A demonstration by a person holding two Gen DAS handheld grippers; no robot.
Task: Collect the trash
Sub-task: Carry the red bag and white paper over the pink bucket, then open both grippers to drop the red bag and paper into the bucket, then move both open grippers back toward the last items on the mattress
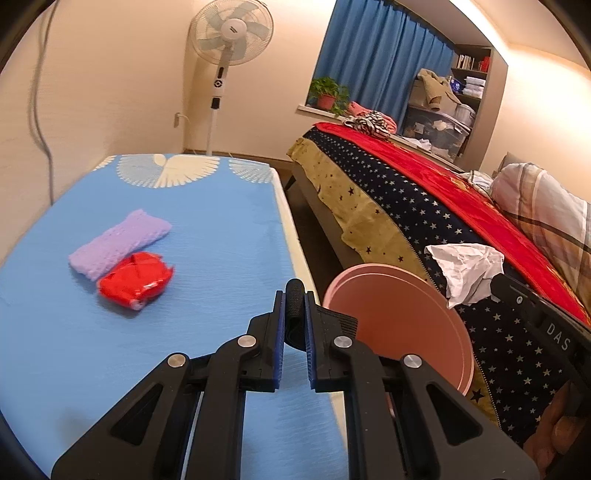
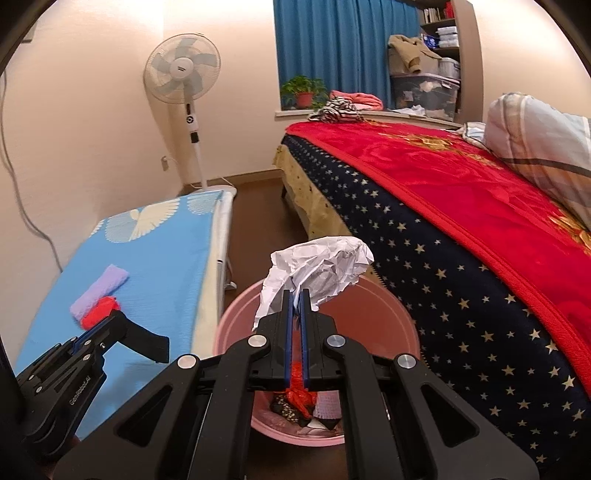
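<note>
My right gripper (image 2: 295, 295) is shut on a crumpled white paper (image 2: 317, 269) and holds it over the pink bin (image 2: 388, 314); the paper (image 1: 467, 273) and bin (image 1: 399, 325) also show in the left wrist view. The bin holds red and dark scraps (image 2: 299, 402). My left gripper (image 1: 294, 295) is shut on a black rolled strip (image 1: 295, 310) above the blue table's (image 1: 184, 240) right edge. A red wrapper (image 1: 135, 278) and a purple foam net (image 1: 118, 243) lie on the table to its left.
A bed (image 2: 461, 206) with a red and star-patterned cover stands right of the bin. A standing fan (image 1: 231, 33) is at the far wall. A potted plant (image 1: 327, 92) sits on the window ledge. Brown floor (image 2: 258, 206) runs between table and bed.
</note>
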